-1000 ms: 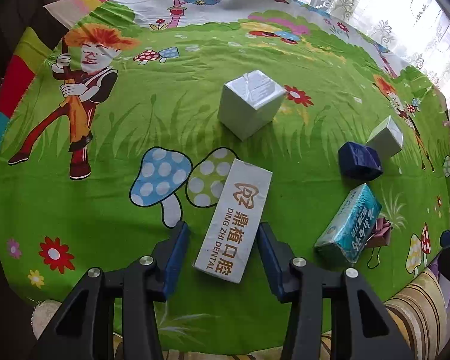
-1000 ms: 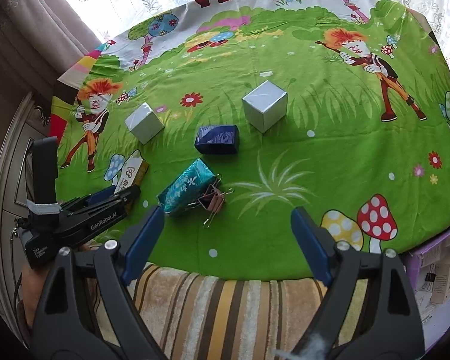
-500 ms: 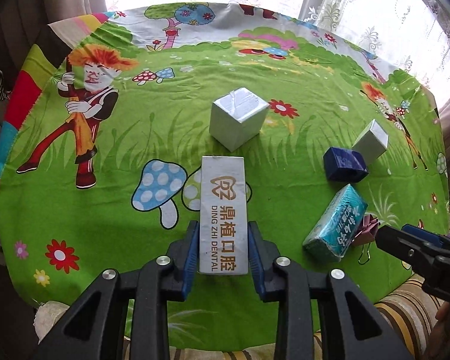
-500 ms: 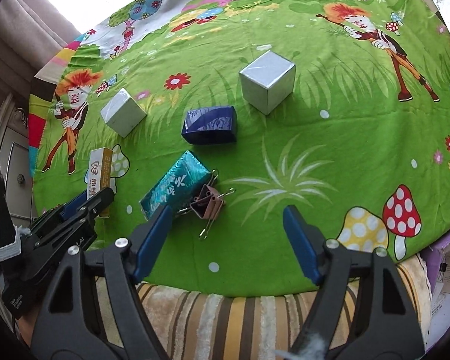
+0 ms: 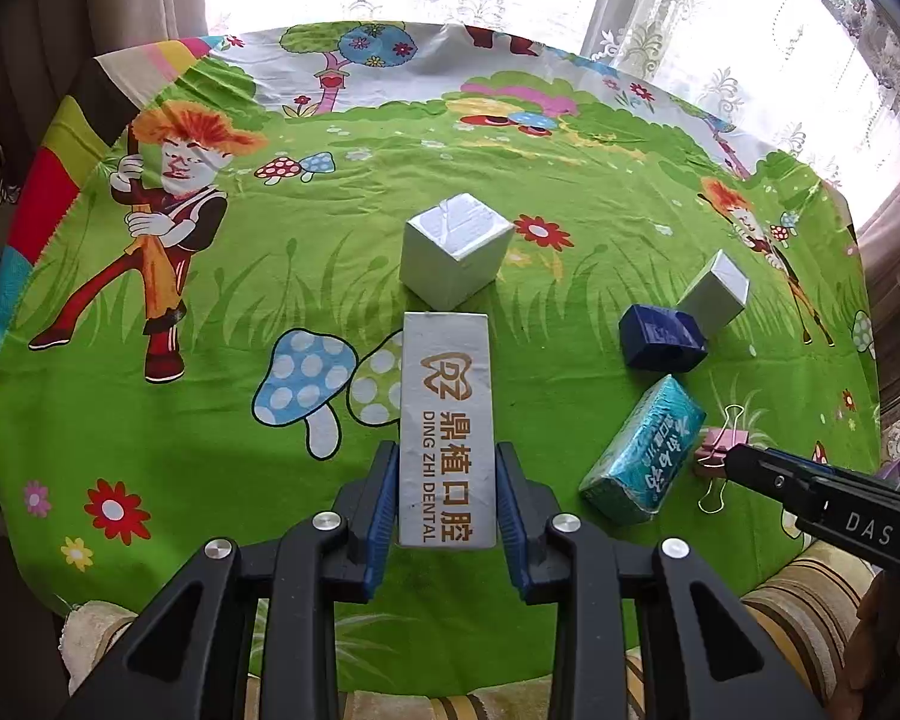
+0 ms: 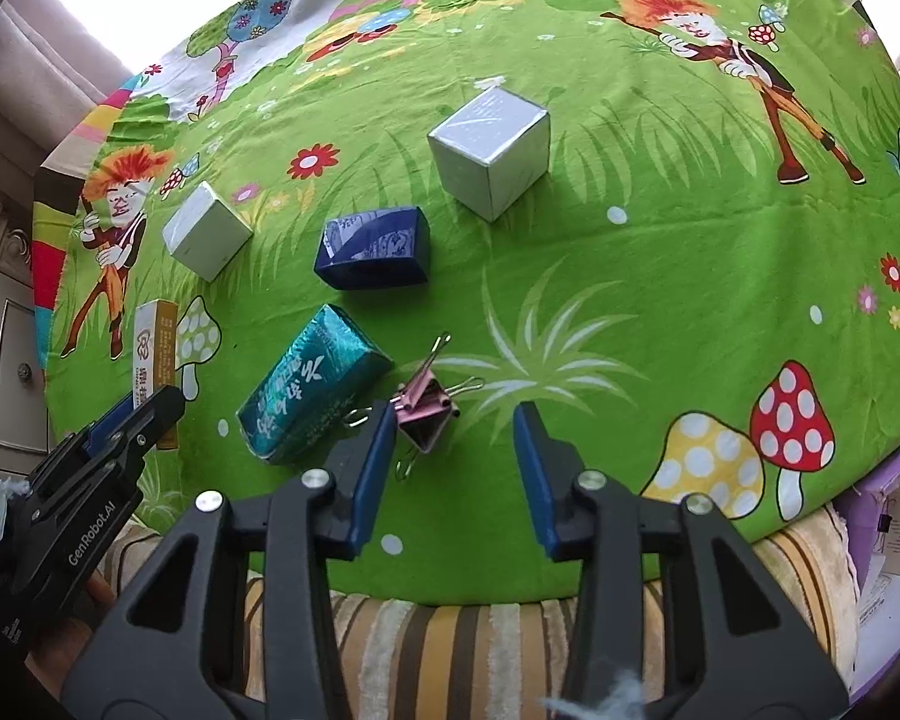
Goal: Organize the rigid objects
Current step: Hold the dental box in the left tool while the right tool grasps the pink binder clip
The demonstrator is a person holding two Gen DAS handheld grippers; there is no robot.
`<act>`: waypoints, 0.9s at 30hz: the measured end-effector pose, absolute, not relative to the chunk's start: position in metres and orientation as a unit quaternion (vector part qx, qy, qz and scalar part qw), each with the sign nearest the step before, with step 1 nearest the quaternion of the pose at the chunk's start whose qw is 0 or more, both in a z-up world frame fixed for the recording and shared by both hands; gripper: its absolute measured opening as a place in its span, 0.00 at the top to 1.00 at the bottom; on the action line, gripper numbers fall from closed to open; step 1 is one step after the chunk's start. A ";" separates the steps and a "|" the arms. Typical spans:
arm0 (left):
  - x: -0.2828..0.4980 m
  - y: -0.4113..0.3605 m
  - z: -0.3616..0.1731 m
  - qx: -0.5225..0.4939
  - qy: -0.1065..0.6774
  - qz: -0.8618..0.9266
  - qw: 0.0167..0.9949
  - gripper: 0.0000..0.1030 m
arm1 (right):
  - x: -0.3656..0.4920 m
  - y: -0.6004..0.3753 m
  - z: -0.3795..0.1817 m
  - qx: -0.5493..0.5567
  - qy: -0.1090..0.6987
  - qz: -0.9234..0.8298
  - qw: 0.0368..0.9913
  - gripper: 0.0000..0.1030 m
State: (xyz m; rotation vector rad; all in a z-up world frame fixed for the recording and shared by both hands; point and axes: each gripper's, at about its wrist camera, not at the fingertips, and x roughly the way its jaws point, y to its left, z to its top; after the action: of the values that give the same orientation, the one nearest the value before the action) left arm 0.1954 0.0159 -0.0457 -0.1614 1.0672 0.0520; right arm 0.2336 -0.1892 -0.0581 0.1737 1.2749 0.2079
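My left gripper (image 5: 447, 453) is shut on the near end of a white dental box (image 5: 447, 384) that points away from me over the green cartoon cloth (image 5: 210, 450). My right gripper (image 6: 455, 420) hangs low over a pink binder clip (image 6: 423, 411), its jaws closing. The clip sits between them against the left finger (image 6: 372, 450), and the right pad is clear of it. Beside the clip lies a teal tissue pack (image 6: 312, 384). Farther back are a dark blue box (image 6: 373, 249), a small white cube (image 6: 206, 231) and a larger silver cube (image 6: 491, 147).
A striped towel (image 6: 450, 630) covers the table's near edge. A pale cabinet (image 6: 6, 330) stands to the left and small cartons (image 6: 897, 528) to the right, past the table. Lace curtains (image 5: 720, 30) hang behind the table's far edge.
The left jaws closed onto the dental box and turned it straight. The right gripper sank toward the binder clip while its jaws narrowed.
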 end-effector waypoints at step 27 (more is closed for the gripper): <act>0.196 0.016 -0.048 -0.079 0.510 0.016 0.857 0.69 | 0.242 -0.186 -0.072 0.139 0.609 0.079 0.777 0.63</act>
State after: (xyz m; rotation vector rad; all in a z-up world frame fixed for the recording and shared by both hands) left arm 0.1961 0.0157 -0.0479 -0.1670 1.0710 0.0344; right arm 0.2424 -0.1856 -0.0721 0.3016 1.3181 0.1701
